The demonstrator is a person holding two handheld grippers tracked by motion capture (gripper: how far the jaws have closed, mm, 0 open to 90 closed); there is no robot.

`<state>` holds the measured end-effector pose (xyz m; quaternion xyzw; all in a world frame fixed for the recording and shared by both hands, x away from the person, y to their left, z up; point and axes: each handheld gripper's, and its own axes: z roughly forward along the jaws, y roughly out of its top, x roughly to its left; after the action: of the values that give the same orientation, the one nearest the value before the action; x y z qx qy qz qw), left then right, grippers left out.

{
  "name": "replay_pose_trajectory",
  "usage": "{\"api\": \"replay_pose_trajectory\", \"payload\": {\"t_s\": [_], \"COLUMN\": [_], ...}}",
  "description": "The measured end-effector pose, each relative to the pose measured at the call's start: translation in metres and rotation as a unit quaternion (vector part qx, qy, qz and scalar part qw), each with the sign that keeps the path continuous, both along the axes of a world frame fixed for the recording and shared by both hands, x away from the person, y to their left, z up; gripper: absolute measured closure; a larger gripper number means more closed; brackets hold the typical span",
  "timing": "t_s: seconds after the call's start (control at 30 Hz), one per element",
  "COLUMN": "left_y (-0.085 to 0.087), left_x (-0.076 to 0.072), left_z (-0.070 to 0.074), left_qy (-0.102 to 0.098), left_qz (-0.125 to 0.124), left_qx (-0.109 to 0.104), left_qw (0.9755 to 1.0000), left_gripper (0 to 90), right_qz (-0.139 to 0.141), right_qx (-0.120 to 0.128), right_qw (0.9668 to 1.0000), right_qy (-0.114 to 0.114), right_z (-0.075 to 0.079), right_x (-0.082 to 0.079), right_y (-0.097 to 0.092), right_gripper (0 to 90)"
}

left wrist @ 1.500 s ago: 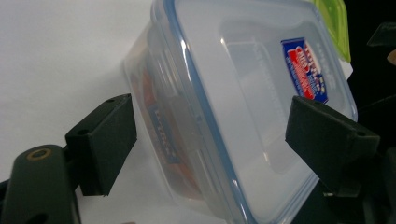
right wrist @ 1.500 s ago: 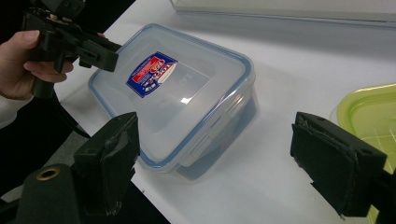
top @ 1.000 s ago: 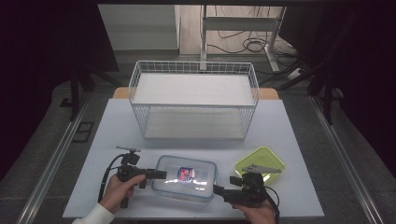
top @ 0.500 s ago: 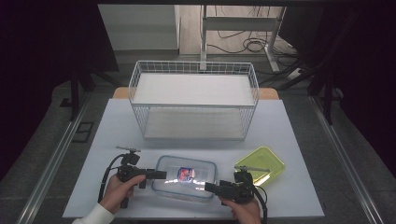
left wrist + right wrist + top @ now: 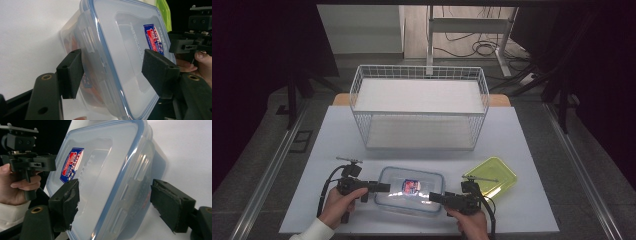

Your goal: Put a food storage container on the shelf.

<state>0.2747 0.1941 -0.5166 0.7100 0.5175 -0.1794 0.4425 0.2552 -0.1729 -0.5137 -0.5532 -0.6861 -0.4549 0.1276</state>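
A clear plastic container (image 5: 411, 192) with a blue-rimmed lid and a red-and-blue sticker lies at the table's front. My left gripper (image 5: 384, 187) is at its left end. Its jaws are turned on edge, one pad (image 5: 71, 72) against the side wall and the other over the lid, and they look closed on that end (image 5: 112, 62). My right gripper (image 5: 435, 196) straddles the right end (image 5: 112, 177), one pad (image 5: 66, 201) over the lid, the other beside the wall with a sliver of table showing between. Its jaws have just been closing around the container.
A yellow-green lid (image 5: 492, 175) lies flat just right of the container, beside my right hand. A white wire basket (image 5: 419, 114) stands across the middle of the table behind the container. Bare white tabletop (image 5: 532, 145) lies to either side.
My right gripper has come down and leftward onto the container's right end. The left gripper and the container have stayed put.
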Motion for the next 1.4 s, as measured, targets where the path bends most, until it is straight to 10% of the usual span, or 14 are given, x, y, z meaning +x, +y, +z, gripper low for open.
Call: {"api": "replay_pose_trajectory", "payload": {"t_s": [1.4], "left_y": [0.017], "left_x": [-0.023], "left_z": [0.01], "left_qy": [-0.046], "left_qz": [-0.012], "left_qx": [-0.036], "left_qw": [0.9982], "left_gripper": [51.0], "right_qz": [0.034], "right_qx": [0.036], "right_qw": [0.9988], "right_qy": [-0.002], "right_z": [0.01], "right_x": [-0.008], "right_y": [-0.016], "right_gripper": [47.9]}}
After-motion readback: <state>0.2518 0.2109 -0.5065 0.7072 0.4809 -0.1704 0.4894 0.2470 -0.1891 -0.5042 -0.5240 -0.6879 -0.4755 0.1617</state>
